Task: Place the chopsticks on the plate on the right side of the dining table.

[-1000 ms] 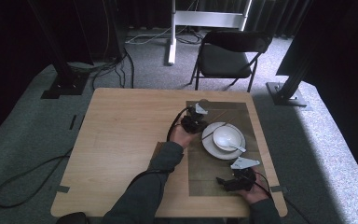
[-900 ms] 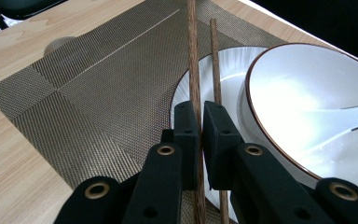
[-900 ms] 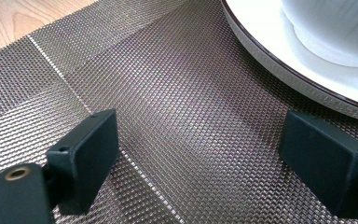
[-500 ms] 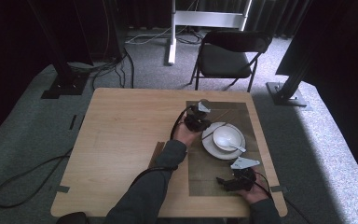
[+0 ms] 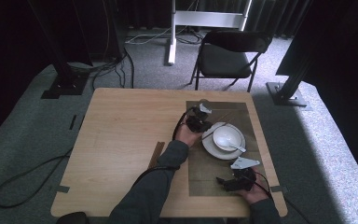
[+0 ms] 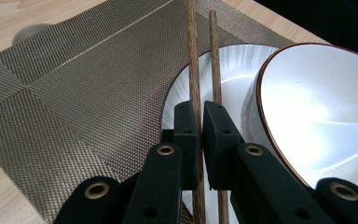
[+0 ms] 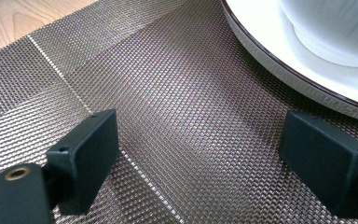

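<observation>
**Chopsticks clamped beside the bowl**

Spreading across the scene, the wooden table [image 5: 121, 140] carries a woven placemat [image 5: 214, 172] on its right side. On the mat sits a white plate [image 5: 209, 147] with a white bowl [image 5: 226, 135] on it, and a spoon [image 5: 237, 147] rests in the bowl. More sticks [image 5: 156, 154] lie on the bare wood left of the mat. The left tool [image 6: 198, 122] has its jaws together, clamped on a pair of chopsticks [image 6: 193, 56] that reach over the plate rim, just beside the bowl. The right tool [image 7: 200, 163] hovers low over the mat, near the plate, jaws wide apart with nothing between them.
</observation>
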Available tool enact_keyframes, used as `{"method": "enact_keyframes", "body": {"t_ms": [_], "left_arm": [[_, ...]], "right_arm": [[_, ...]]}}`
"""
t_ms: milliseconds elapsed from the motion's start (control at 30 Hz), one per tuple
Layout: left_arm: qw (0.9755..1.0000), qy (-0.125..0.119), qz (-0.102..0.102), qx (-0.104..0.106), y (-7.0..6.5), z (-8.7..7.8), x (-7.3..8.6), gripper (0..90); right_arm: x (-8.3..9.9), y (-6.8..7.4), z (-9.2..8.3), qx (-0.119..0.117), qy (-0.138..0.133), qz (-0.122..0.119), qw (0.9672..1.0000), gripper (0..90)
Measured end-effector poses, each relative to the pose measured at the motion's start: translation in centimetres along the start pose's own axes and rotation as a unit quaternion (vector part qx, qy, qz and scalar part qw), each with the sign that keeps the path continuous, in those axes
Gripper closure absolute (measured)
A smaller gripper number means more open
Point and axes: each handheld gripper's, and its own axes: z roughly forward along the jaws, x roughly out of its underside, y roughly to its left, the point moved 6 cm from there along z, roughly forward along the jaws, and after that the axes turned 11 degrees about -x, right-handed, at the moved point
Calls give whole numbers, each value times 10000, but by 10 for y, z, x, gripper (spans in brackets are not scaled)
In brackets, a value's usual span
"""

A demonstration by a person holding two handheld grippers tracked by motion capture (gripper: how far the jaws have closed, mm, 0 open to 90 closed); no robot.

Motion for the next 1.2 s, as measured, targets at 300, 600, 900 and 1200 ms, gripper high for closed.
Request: {"method": "enact_keyframes", "body": {"t_ms": [300,600,900,1200], "left_arm": [[10000,-9,-24,67,-3,4,-3,848],[10000,35,-15,88,-4,8,0,848],[9999,58,36,158,-5,10,3,848],[9998,83,41,190,-5,13,4,848]], "right_arm": [[0,0,0,0,0,2,10000,113],[0,0,0,0,-1,0,10000,113],[0,0,0,0,-1,0,10000,113],[0,0,0,0,0,-1,10000,113]]}}
